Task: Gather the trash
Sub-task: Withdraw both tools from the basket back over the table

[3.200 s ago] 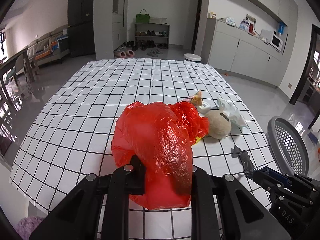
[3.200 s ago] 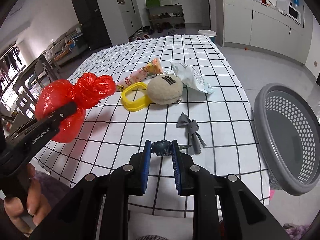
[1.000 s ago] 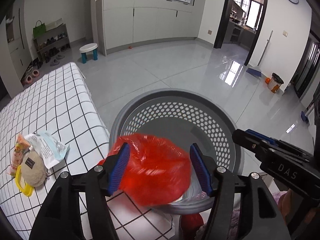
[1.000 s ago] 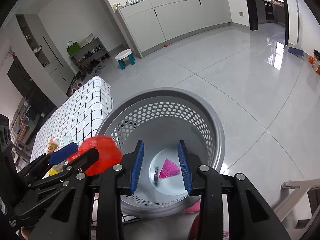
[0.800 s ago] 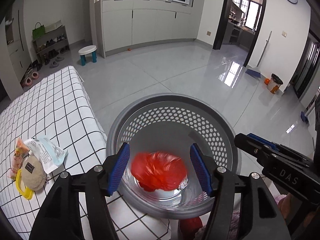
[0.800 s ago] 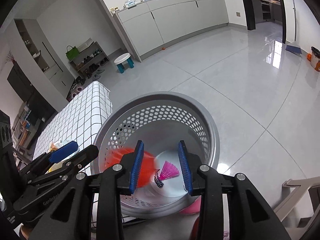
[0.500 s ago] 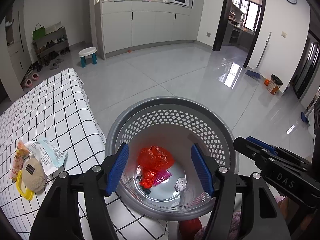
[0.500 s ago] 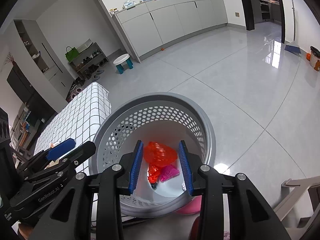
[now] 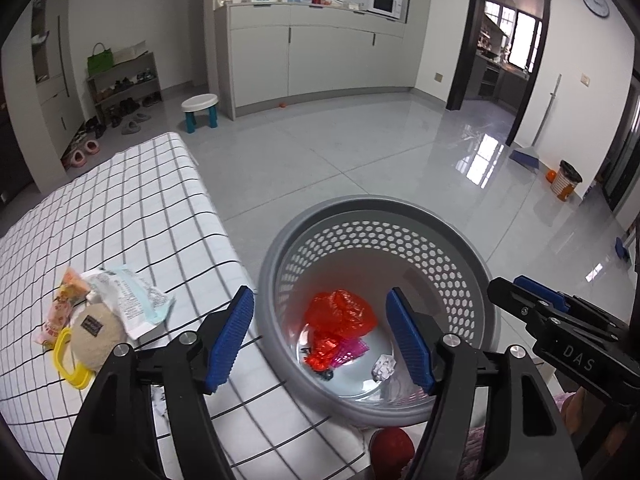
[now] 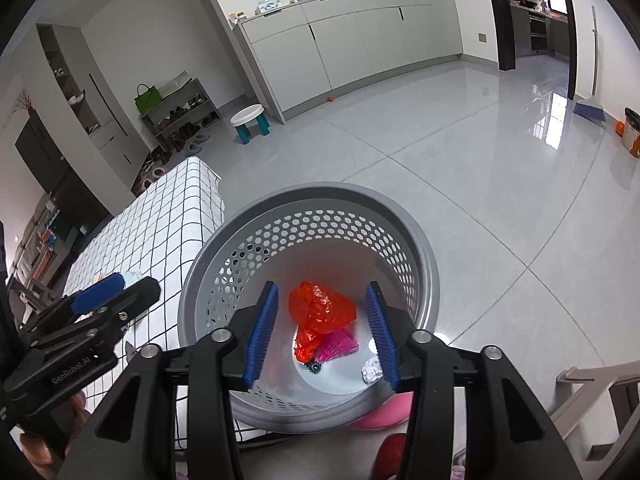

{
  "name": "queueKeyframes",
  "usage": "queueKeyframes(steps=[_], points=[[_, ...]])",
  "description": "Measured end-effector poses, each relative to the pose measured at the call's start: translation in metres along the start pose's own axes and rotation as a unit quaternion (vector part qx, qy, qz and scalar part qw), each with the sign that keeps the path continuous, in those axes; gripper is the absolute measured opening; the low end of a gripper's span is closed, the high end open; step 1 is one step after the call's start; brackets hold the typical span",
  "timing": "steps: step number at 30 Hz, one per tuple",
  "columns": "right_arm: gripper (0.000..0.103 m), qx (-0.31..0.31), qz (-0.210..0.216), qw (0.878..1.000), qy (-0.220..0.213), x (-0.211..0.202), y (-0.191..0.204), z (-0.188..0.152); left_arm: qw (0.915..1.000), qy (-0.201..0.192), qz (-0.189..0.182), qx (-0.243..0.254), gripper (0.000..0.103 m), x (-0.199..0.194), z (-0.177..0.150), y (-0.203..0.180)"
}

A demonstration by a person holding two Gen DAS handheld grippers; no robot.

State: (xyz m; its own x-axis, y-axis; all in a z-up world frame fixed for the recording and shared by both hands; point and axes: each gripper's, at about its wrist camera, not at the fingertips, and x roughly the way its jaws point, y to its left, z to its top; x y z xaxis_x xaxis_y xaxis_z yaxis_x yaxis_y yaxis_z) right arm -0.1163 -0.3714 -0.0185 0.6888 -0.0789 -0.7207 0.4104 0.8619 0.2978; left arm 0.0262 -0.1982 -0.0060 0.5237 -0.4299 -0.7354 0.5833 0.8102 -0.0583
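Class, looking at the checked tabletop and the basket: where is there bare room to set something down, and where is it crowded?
Bare: the checked tablecloth beyond the white wrapper. Crowded: the near cluster of wrapper, round pouch and yellow ring, and the grey basket's floor around the red bag.

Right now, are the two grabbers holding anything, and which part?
Nothing. The left gripper and right gripper are empty, jaws opening; the red bag lies in the basket.

Both wrist cameras looked steeply down from close above, sharing the basket (image 9: 472, 264) (image 10: 424, 256) and table (image 9: 132, 216) (image 10: 176, 208) edge.
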Motion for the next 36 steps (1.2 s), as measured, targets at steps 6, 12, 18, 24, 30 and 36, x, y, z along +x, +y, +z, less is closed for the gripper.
queueKeyframes(steps=[6,12,18,24,30,36], points=[[0.052,-0.014,-0.001,1.0,-0.001,0.002,0.009,-0.002,0.9998,-0.002,0.013,-0.017,0.068,-0.011,-0.006,0.018],[0.066,-0.026,0.013,1.0,-0.011,0.0,0.021,-0.005,0.9987,-0.012,0.03,-0.04,0.074,-0.029,-0.017,0.042],[0.069,-0.036,0.014,0.999,-0.011,0.001,0.034,-0.008,0.9966,-0.02,0.048,-0.064,0.075,-0.05,-0.026,0.069],[0.073,-0.056,0.011,0.998,-0.018,-0.004,0.049,-0.012,0.9933,-0.035,0.073,-0.082,0.078,-0.075,-0.039,0.099],[0.075,-0.077,0.024,0.997,-0.021,-0.009,0.072,-0.023,0.9893,-0.04,0.099,-0.099,0.081,-0.093,-0.056,0.127],[0.075,-0.112,0.05,0.993,0.003,0.001,0.11,-0.042,0.9835,-0.044,0.135,-0.113,0.084,-0.107,-0.074,0.162]])
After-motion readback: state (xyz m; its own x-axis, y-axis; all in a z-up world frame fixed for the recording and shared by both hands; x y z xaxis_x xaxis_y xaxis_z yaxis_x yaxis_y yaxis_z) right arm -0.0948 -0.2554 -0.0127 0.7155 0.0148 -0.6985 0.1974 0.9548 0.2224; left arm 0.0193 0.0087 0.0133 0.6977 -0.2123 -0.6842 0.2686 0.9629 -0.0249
